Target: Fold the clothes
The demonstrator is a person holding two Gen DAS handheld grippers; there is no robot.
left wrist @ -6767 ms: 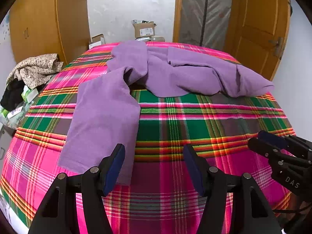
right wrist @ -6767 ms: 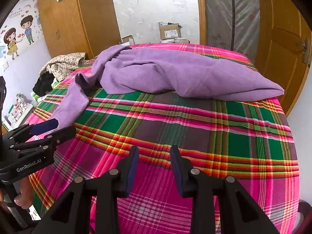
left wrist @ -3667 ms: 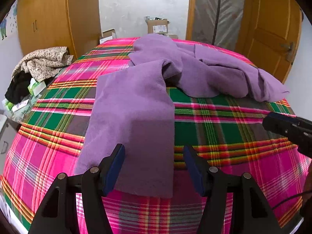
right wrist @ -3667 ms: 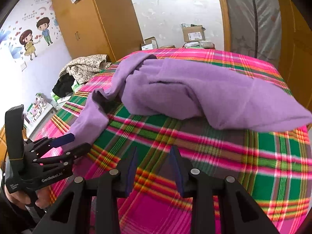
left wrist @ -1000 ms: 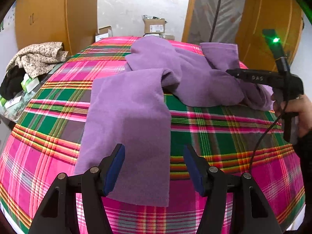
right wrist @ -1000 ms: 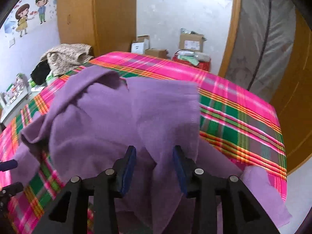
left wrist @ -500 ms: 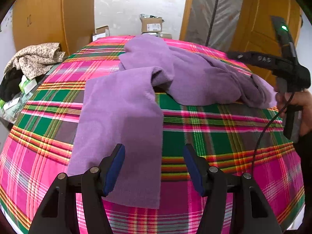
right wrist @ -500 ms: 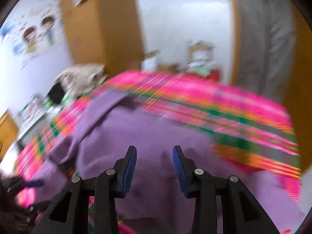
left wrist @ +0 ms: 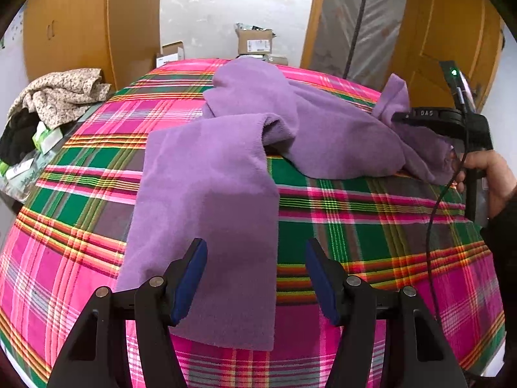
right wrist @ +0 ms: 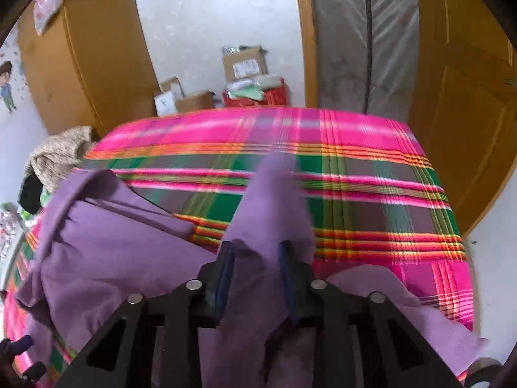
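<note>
A purple fleece garment (left wrist: 303, 135) lies crumpled across the plaid bed cover (left wrist: 371, 213). One long leg of it (left wrist: 210, 213) stretches toward me. My left gripper (left wrist: 255, 271) is open and empty, hovering just above the near end of that leg. My right gripper (right wrist: 257, 258) is shut on a fold of the purple garment (right wrist: 271, 200) and lifts it off the bed. The right gripper also shows in the left wrist view (left wrist: 400, 117), at the far right of the garment.
A heap of patterned and black clothes (left wrist: 58, 97) sits left of the bed. Cardboard boxes (left wrist: 253, 42) stand on the floor beyond the bed. Wooden wardrobe doors (left wrist: 80, 32) and a door (left wrist: 452, 38) flank the room. The bed's right edge (right wrist: 465, 258) is near.
My right gripper has closed on a fold at the right end of the garment and raised it. The left gripper has stayed open over the near leg.
</note>
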